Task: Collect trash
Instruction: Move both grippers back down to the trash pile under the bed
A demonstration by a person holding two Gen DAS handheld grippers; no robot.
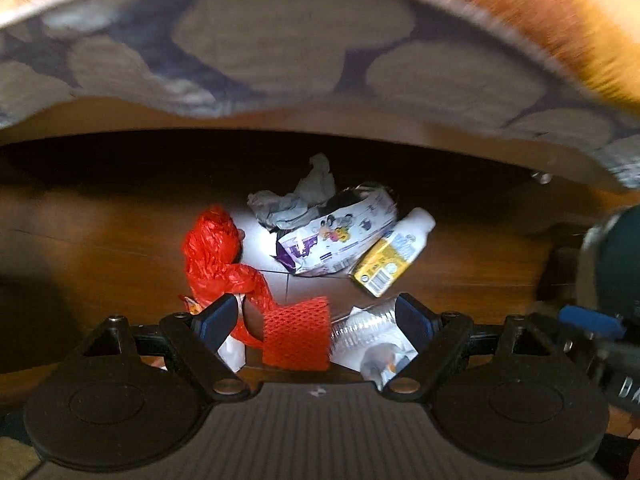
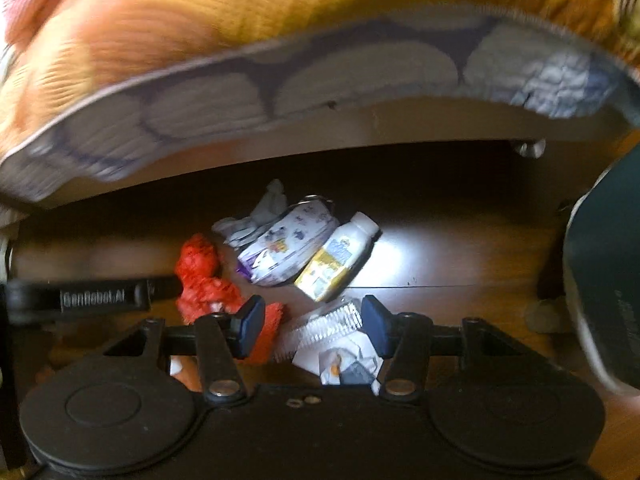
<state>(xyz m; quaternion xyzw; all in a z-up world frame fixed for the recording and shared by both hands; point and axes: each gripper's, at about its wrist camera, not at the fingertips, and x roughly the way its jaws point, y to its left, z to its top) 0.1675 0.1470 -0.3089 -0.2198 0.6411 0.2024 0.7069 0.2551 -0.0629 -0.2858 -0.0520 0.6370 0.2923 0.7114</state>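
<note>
Trash under bed on wood floor: red bag (image 1: 218, 248), net (image 1: 297, 334), wrapper (image 1: 340, 236), bottle (image 1: 394, 256)—likely light, crushable, slippery; pinch folds or bottle body; left gripper (image 1: 316, 316) and right gripper (image 2: 314, 320) wide apart, holding nothing.

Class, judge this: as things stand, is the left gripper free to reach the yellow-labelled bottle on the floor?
Probably yes. The left gripper is open, and the bottle lies uncovered ahead to its right. Only the clear plastic bottle lies nearer, slightly in the path.
</note>
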